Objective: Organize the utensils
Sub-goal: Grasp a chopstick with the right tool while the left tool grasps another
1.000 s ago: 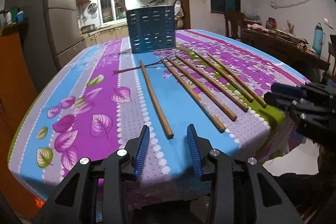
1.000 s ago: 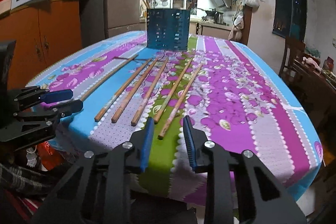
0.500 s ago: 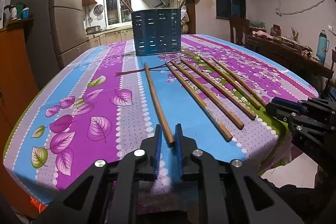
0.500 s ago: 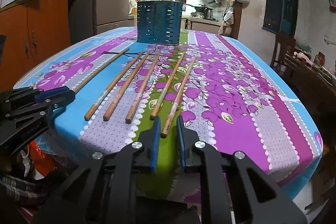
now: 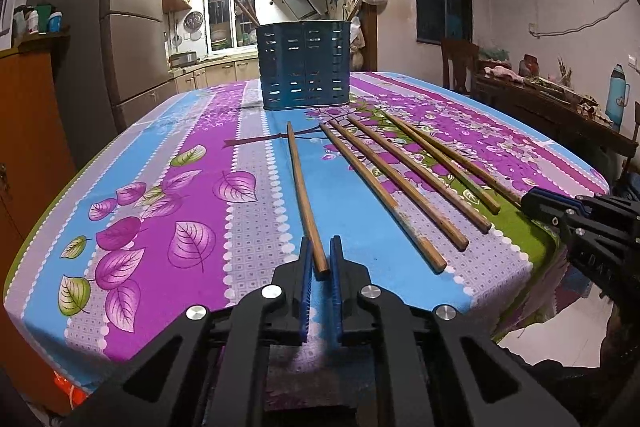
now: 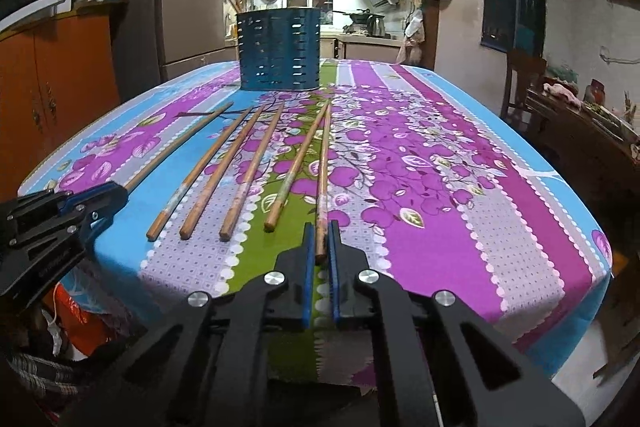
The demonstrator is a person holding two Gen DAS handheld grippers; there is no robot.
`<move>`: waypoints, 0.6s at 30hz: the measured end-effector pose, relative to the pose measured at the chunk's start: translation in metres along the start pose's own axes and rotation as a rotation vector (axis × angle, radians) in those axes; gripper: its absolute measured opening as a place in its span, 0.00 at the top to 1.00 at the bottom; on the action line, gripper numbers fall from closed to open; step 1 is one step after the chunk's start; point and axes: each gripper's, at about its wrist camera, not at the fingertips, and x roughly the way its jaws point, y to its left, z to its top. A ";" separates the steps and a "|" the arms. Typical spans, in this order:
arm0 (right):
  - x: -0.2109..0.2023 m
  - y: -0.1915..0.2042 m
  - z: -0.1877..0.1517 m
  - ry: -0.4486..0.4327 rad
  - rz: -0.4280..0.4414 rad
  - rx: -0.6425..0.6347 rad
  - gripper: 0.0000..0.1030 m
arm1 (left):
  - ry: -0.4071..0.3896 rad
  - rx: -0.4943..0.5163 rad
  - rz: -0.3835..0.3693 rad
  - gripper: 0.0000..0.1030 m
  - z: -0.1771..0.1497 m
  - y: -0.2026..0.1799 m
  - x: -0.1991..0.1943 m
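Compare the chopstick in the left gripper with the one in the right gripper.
The left chopstick is the outermost on the left of the row, on the blue stripe, set apart from the rest. The right chopstick is the outermost on the right, over green and purple print, its far tip meeting its neighbour's. Both are wooden, lie flat pointing at the blue holder, and are clamped at the near end, by the left gripper and right gripper.

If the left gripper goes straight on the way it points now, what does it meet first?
Probably the tablecloth: the left gripper, shut on the leftmost chopstick, points slightly downward along it. Farther along that line stands the blue utensil holder, though depth is unclear.
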 end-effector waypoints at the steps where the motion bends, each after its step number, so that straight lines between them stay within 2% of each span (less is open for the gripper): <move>1: 0.000 -0.002 0.000 -0.003 -0.004 0.006 0.95 | 0.000 0.000 0.000 0.90 0.000 0.000 0.000; 18: -0.005 -0.009 0.001 -0.024 -0.021 0.021 0.95 | -0.008 -0.008 0.013 0.91 -0.001 0.001 -0.003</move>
